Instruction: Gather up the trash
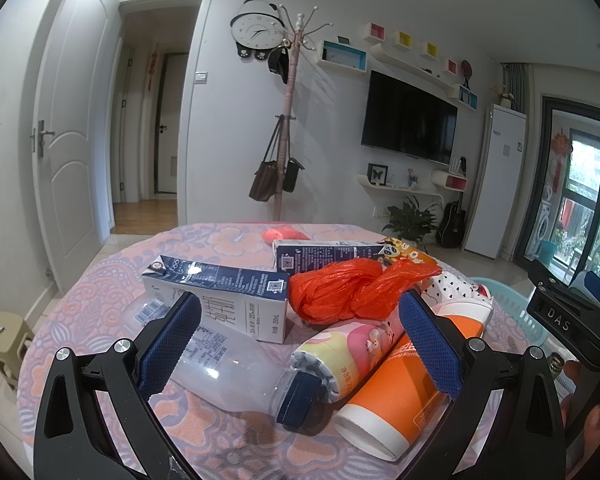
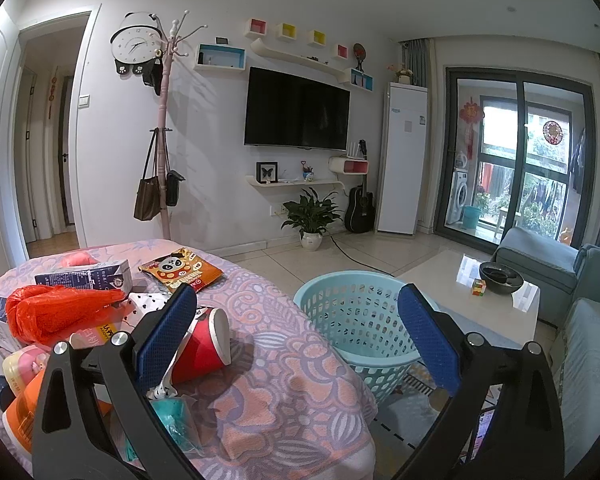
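Trash heaped on worktop (image 1: 100, 292): two cartons (image 1: 220, 300), clear bottle (image 1: 228, 372), orange bag (image 1: 340, 292), cups (image 1: 404, 388) lying flat; basket (image 2: 356, 320) beside it.

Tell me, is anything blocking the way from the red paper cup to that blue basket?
Nothing visible does. The red paper cup lies near the table's edge, and the blue basket stands open on the floor just beyond it.

Our left fingers (image 1: 168, 344) face crowded trash: bottle (image 1: 236, 368), orange cup (image 1: 396, 392), red bag (image 1: 340, 292). The counter's near right corner (image 2: 292, 392) and basket (image 2: 360, 320) mouth lie clear.
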`<state>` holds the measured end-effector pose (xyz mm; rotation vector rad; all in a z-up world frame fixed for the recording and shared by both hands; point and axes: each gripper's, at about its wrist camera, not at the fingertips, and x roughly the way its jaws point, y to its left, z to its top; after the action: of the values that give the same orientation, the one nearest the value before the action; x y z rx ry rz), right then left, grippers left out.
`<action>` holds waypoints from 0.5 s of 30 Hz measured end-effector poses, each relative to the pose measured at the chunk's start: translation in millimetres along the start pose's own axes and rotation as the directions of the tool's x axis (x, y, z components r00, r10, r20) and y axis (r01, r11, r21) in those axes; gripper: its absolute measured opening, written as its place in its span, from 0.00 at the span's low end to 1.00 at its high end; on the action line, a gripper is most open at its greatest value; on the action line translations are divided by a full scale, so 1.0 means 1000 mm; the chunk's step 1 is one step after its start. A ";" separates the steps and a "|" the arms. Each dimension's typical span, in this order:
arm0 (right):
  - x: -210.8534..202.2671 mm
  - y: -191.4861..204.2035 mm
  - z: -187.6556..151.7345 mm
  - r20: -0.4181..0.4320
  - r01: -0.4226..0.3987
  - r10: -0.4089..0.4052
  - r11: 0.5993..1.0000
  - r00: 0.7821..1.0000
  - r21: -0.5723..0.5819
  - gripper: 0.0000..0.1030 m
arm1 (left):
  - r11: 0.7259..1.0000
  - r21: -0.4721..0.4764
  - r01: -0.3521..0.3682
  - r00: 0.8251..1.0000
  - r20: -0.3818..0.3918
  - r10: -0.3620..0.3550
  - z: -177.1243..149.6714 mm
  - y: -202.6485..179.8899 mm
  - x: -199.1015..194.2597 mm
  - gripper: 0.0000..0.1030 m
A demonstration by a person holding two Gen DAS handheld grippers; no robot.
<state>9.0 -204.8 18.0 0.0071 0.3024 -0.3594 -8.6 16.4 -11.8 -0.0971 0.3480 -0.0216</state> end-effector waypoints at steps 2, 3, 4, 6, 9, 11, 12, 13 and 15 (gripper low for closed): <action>0.001 0.001 0.000 0.000 0.000 0.000 1.000 1.000 0.002 0.93 | 1.000 0.000 0.000 1.000 0.000 0.000 0.000 0.000 0.000 0.93; 0.000 0.000 0.000 0.001 0.000 0.000 1.000 1.000 0.003 0.93 | 1.000 0.000 0.000 1.000 0.000 0.000 0.000 0.000 0.000 0.93; 0.000 0.000 0.000 0.001 0.000 0.000 1.000 1.000 0.003 0.93 | 1.000 0.000 0.000 1.000 -0.001 0.000 0.000 0.000 0.000 0.93; 0.001 0.001 0.000 0.000 0.000 0.000 1.000 1.000 0.002 0.93 | 1.000 -0.002 0.001 1.000 -0.001 -0.001 0.000 0.000 0.000 0.93; 0.004 0.001 0.001 -0.003 0.002 -0.002 1.000 1.000 -0.001 0.93 | 1.000 -0.027 0.009 1.000 0.002 -0.009 0.000 0.004 0.000 0.93; 0.004 0.001 0.001 -0.001 0.007 -0.007 1.000 1.000 -0.004 0.93 | 0.997 -0.071 0.015 1.000 -0.024 -0.017 -0.002 0.011 0.000 0.93; 0.004 -0.001 0.001 0.000 0.005 -0.005 1.000 1.000 -0.008 0.93 | 0.995 -0.094 0.017 0.999 -0.045 -0.021 -0.004 0.014 0.000 0.93; 0.004 -0.001 0.002 -0.002 -0.006 0.006 1.000 1.000 -0.012 0.93 | 0.993 -0.113 0.018 0.997 -0.069 -0.026 -0.006 0.019 0.000 0.93; 0.004 0.003 0.003 -0.029 -0.027 0.027 1.000 0.999 -0.013 0.93 | 0.990 -0.139 0.018 0.992 -0.118 -0.035 -0.009 0.027 -0.002 0.93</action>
<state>14.5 -203.7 19.2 0.0028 0.3331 -0.3305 -13.3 42.8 -21.9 -0.2382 0.4684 -0.0301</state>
